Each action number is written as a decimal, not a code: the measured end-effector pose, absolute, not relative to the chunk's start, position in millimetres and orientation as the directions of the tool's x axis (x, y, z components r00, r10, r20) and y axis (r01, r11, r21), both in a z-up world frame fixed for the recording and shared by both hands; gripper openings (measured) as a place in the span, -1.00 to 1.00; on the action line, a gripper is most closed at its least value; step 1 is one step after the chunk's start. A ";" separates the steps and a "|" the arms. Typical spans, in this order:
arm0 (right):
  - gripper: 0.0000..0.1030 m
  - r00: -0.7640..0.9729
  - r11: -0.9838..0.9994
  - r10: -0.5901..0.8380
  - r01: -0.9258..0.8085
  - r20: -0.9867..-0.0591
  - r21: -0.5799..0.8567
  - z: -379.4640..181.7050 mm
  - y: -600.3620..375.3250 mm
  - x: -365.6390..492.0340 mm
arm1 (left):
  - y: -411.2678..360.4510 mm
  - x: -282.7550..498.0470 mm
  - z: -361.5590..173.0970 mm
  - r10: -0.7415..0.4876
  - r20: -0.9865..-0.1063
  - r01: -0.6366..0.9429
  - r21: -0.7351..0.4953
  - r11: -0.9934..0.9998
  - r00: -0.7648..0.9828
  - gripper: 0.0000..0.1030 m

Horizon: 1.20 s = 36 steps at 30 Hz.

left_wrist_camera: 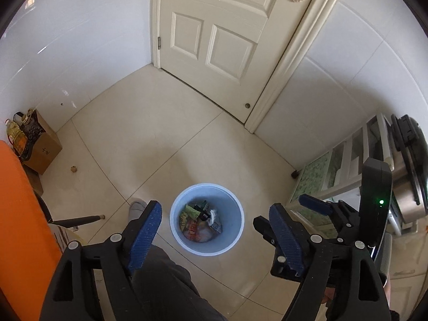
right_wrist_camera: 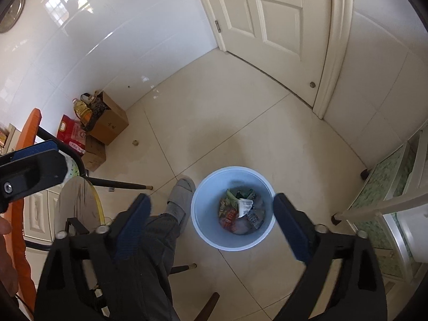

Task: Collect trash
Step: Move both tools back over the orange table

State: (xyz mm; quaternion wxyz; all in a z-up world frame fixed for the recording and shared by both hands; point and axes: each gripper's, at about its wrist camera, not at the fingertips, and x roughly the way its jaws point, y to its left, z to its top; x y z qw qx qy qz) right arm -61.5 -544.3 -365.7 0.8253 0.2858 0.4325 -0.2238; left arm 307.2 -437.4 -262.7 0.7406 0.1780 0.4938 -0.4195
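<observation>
A light blue trash bin (left_wrist_camera: 235,208) stands on the tiled floor and holds several crumpled wrappers (left_wrist_camera: 200,222). My left gripper (left_wrist_camera: 215,223) hangs open and empty above it, the bin showing between its blue-padded fingers (left_wrist_camera: 147,230). In the right wrist view the same bin (right_wrist_camera: 206,200) with the wrappers (right_wrist_camera: 240,212) lies between the fingers of my right gripper (right_wrist_camera: 212,218), which is also open and empty. The right gripper also shows at the right of the left wrist view (left_wrist_camera: 315,206). The left gripper's finger (right_wrist_camera: 34,160) shows at the left of the right wrist view.
The person's grey-trousered leg (right_wrist_camera: 157,240) and slipper (right_wrist_camera: 182,190) are left of the bin. A chair with an orange back (left_wrist_camera: 24,214) stands at the left. Cardboard boxes (right_wrist_camera: 107,123), an oil bottle (right_wrist_camera: 83,111), a scrap (right_wrist_camera: 136,142), a cabinet (right_wrist_camera: 388,187) and a white door (left_wrist_camera: 214,40) are around.
</observation>
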 end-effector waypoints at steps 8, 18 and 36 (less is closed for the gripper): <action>1.00 0.531 0.723 -0.161 0.637 -0.832 0.267 -348.8 -536.5 -69.5 | -404.2 268.5 -237.0 -0.479 -0.825 0.773 -0.083 0.629 0.301 0.80; 1.00 0.609 0.775 -0.242 0.590 -0.755 0.227 -268.8 -491.3 -65.2 | -307.1 231.4 -185.1 -0.558 -0.725 0.713 -0.132 0.689 0.404 0.81; 1.00 0.785 0.929 -0.199 0.343 -0.586 0.143 -149.2 -352.2 -4.9 | -92.1 164.7 -119.8 -0.512 -0.547 0.510 -0.171 0.843 0.662 0.93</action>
